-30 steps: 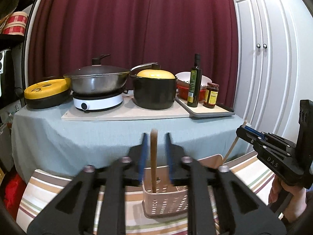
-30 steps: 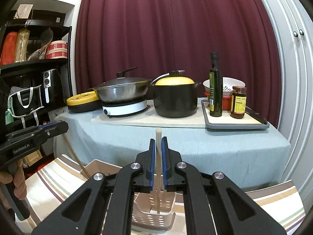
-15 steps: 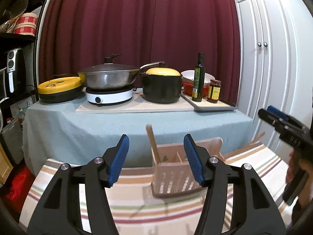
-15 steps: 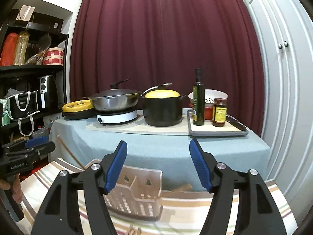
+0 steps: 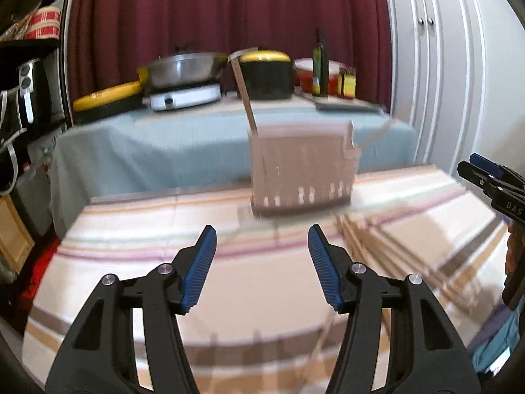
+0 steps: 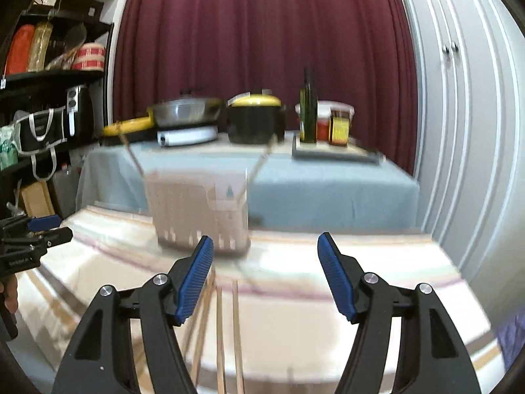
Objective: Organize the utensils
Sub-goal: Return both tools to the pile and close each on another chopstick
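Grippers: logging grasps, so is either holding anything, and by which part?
Nothing is held: the left gripper and the right gripper are both open and empty.

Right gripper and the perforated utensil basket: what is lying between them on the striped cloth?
In the right wrist view, loose chopsticks lie on the striped cloth between the open right gripper and the basket.

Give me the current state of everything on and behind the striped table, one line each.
left gripper: open, empty.
right gripper: open, empty.
utensil basket: upright on the striped cloth, two sticks leaning in it.
left stick: in the basket, tilted left.
right stick: in the basket, tilted right.
loose chopsticks: flat on the cloth, not yet sorted.
black pot: yellow lid on.
wok: lidded, on the cooker.
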### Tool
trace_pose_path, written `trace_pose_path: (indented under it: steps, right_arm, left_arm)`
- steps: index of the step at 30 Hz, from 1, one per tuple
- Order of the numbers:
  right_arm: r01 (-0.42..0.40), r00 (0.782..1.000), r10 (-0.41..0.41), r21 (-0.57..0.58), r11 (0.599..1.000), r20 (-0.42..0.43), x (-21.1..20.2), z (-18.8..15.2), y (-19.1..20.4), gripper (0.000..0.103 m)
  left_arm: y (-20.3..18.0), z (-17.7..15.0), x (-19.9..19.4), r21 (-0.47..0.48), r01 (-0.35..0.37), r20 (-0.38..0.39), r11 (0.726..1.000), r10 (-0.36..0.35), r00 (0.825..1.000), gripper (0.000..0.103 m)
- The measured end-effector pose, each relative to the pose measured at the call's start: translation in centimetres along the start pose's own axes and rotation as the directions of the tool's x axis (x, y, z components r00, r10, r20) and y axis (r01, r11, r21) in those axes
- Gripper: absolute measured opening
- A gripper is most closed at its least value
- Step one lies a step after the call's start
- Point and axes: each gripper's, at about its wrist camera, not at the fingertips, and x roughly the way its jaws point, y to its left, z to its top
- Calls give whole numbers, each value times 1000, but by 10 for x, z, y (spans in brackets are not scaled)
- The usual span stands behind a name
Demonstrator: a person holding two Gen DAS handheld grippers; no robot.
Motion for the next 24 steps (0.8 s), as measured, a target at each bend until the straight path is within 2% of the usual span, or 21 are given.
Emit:
trace_pose_path:
  steps: [7,9,12,16,24]
  right_arm:
    - [-10,994,12,22,1000,-109,-5,-63,-7,52]
    - [-21,991,23,23,1000,-132,-7,-78,-7,50]
    - [-34,987,38,27,999,-156,-10,-96,-8,45]
    - [-56,983,62,38,998,-170,-14,-109,-8,42]
    - [-68,981,75,45,997,-177,-19,-121,-9,40]
  left_arm:
    - [-4,-56,0,22,34,-101,999,-32,994,55]
    - [-3,-70,3,20,46,-127,999,-43,991,48]
    - [-3,-86,8,16,57,-164,998,-53,985,47]
    - [-3,-98,8,14,76,-163,997,-72,984,46]
    - [-7,-102,5,13,100,-152,995,-97,984,46]
